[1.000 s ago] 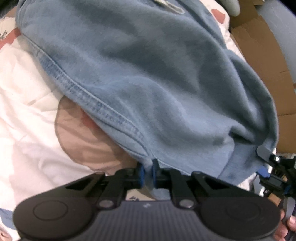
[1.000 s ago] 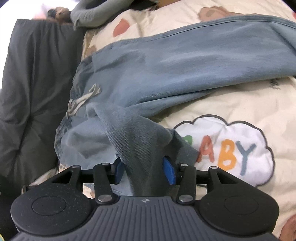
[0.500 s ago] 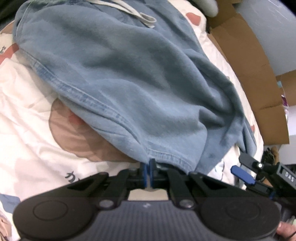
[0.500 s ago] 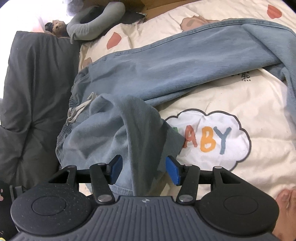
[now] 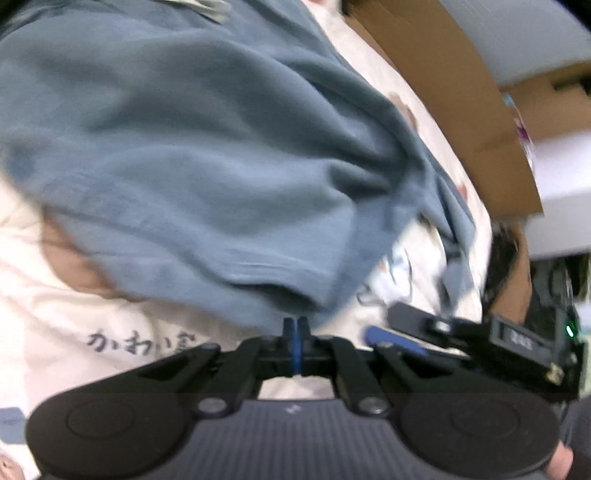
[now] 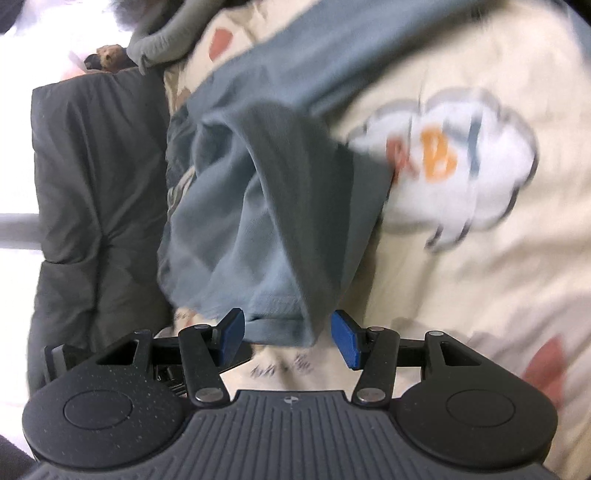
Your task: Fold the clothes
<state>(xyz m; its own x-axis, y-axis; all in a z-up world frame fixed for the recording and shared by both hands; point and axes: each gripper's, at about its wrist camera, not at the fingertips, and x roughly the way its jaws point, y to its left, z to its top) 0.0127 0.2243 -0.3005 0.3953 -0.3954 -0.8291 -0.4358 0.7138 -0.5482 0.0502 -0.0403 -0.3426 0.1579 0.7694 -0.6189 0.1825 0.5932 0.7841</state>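
Left gripper (image 5: 294, 325): blue pads pressed together, no gap visible between them; the hem of the blue pants (image 5: 192, 155) sits right at the tips, but the frame is blurred and I cannot tell whether any cloth is pinched; pads may simply be closed empty. Pants fill most of the left view, bunched and draped over the cream quilt (image 5: 74, 317); a light drawstring (image 5: 207, 7) shows at the top edge; dark script printed on the quilt just left of the tips; brown cardboard (image 5: 461, 92) runs along the far side of the bed, upper right. The right gripper body also shows in the left view, low right, one blue pad visible, near the pants' loose end.

Right gripper (image 6: 288, 334): jaws spread wide, nothing clamped; a pant leg end hangs down between the pads with its hem at pad level; cloth looks clear of the left pad and very close to the right one, contact uncertain due to blur. Pants in this view lie on the quilt, one leg stretching away toward the top right, the other folded toward the camera. White cloud print (image 6: 450, 166) with coloured letters sits on the quilt just right of the pants; dark grey padded cushion (image 6: 92, 177) lies left of them, touching the bed edge; a grey pillow (image 6: 166, 44) at top left.
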